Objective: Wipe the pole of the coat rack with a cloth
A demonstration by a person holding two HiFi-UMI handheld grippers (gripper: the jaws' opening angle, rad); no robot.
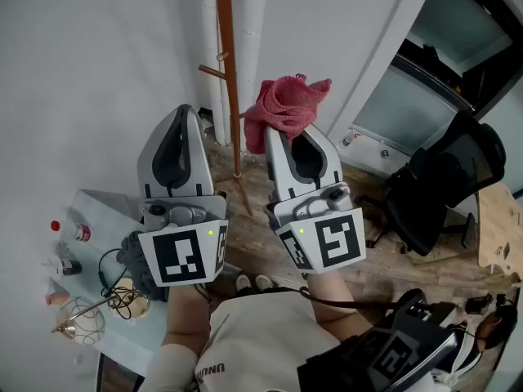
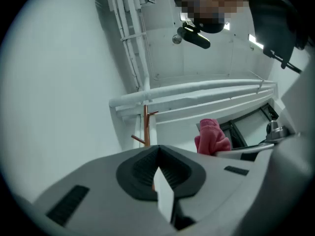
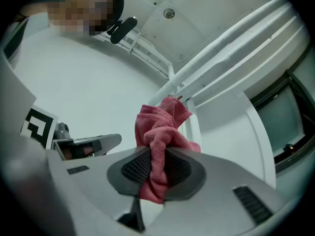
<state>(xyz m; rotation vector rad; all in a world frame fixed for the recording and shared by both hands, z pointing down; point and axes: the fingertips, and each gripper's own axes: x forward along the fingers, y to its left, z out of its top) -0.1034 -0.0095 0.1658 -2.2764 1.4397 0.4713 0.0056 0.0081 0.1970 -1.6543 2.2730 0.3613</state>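
**Item: cloth** (image 1: 288, 104) — pink-red terry, bunched. It was pinched at a fold by the right gripper (image 1: 292, 137). In the right gripper view the fabric (image 3: 160, 132) filled the gap between the ribbed pads, and most of its bulk stood loose above the jaw tips.

**Location:** held up in the air, just beside the pole (image 1: 228, 64) on its right. No view settled whether the two touched.

**Pole:** thin, reddish-brown and upright, part of the coat rack. A short peg (image 1: 212, 72) angled off its left side. It stood on the wooden floor (image 1: 253, 178) in front of white wall pipes (image 1: 249, 31).

**Left gripper** (image 1: 186, 114): jaws pressed together on nothing, as its own view showed (image 2: 156, 168). It was raised to the left of the pole, apart from it.

**Surroundings:** a cluttered table (image 1: 102, 211) at lower left and a black office chair (image 1: 445, 178) at right, both well apart from the rack.

**Hazards, as judged:**
- The grip took only one fold, so friction along the pole could drag the cloth out of the jaws.
- The loose bulk could snag on a peg.
- Nothing steadied the rack — sideways pressure from wiping might rock or tip it.
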